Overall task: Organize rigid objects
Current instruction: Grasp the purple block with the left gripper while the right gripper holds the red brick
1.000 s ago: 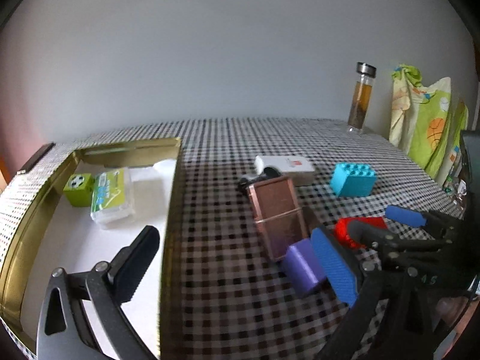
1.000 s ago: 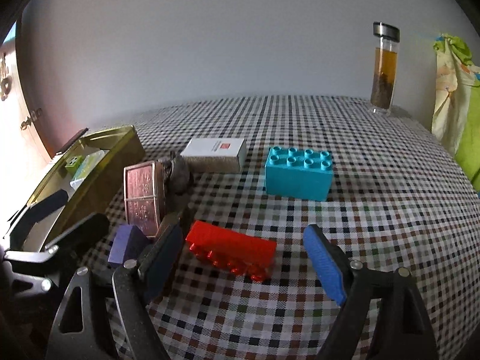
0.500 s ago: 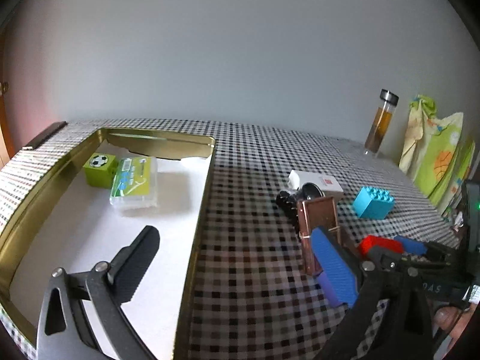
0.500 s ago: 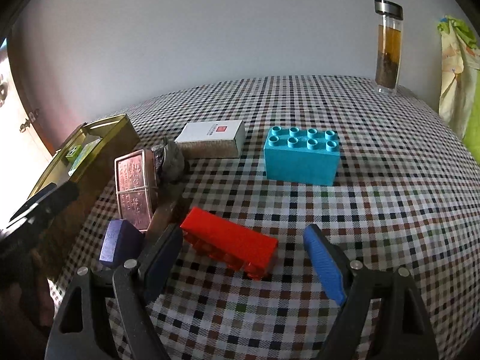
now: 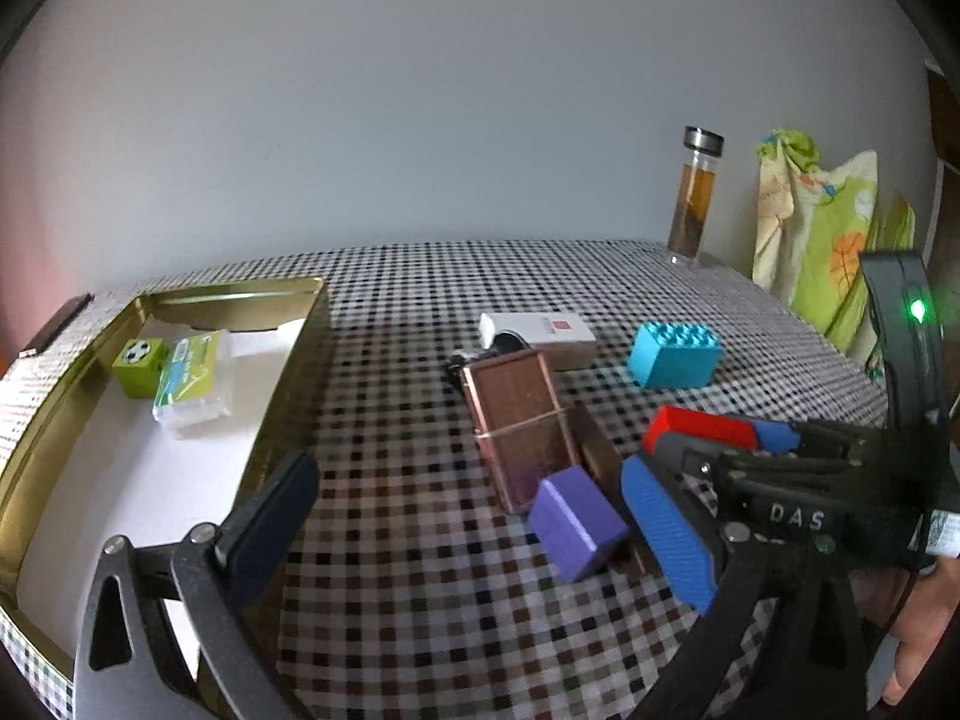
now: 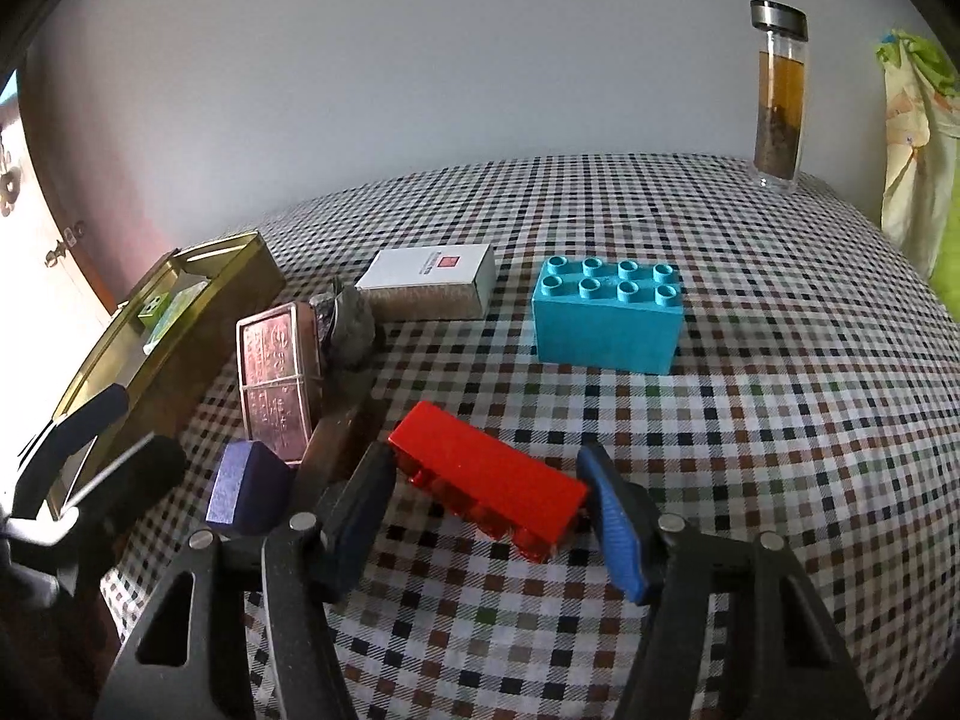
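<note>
A red brick (image 6: 489, 480) lies on the checked cloth between the fingers of my right gripper (image 6: 486, 510), which stand close on both sides of it; whether they grip it I cannot tell. It also shows in the left wrist view (image 5: 702, 427). My left gripper (image 5: 468, 525) is open and empty above the cloth, beside the gold tray (image 5: 288, 360). A purple block (image 5: 576, 522), a copper case (image 5: 519, 420), a white box (image 5: 540, 330) and a teal brick (image 5: 675, 354) lie nearby. The tray holds a green cube (image 5: 139, 360) and a clear green box (image 5: 195, 375).
A glass bottle (image 6: 778, 96) with brown liquid stands at the far right edge of the table. Yellow-green cloth (image 5: 822, 252) hangs to the right. A dark clip (image 6: 348, 324) lies between the copper case and the white box. A grey wall stands behind.
My right gripper has moved forward and its fingers have narrowed around the red brick. My left gripper has swung right, from over the tray toward the purple block and copper case.
</note>
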Demonstrator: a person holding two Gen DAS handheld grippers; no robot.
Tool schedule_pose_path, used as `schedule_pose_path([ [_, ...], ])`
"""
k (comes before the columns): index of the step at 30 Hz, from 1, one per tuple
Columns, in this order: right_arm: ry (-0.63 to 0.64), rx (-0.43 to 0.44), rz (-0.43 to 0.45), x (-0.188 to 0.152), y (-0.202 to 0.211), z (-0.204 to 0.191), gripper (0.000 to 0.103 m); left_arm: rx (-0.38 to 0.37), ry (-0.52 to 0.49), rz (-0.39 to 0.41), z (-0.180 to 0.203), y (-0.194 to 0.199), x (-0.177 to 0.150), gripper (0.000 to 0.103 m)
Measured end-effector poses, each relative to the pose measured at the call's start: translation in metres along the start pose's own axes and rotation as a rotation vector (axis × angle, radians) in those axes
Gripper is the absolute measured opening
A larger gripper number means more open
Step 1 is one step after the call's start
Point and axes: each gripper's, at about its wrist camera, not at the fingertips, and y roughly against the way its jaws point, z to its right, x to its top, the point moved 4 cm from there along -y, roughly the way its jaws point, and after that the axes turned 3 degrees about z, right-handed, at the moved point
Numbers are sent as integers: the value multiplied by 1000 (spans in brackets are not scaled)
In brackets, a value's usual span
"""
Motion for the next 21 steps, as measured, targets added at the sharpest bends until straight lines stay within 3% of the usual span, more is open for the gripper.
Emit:
schedule_pose_path([
  [8, -1, 12, 7, 0, 2, 1, 65, -9, -36, -78, 8, -12, -6, 101],
  [13, 0, 13, 8, 0, 2, 0, 65, -36, -28, -93, 9, -12, -8, 79],
  [21, -1, 17, 2, 0, 1, -1, 65, -122, -40, -98, 22, -9, -14, 71],
])
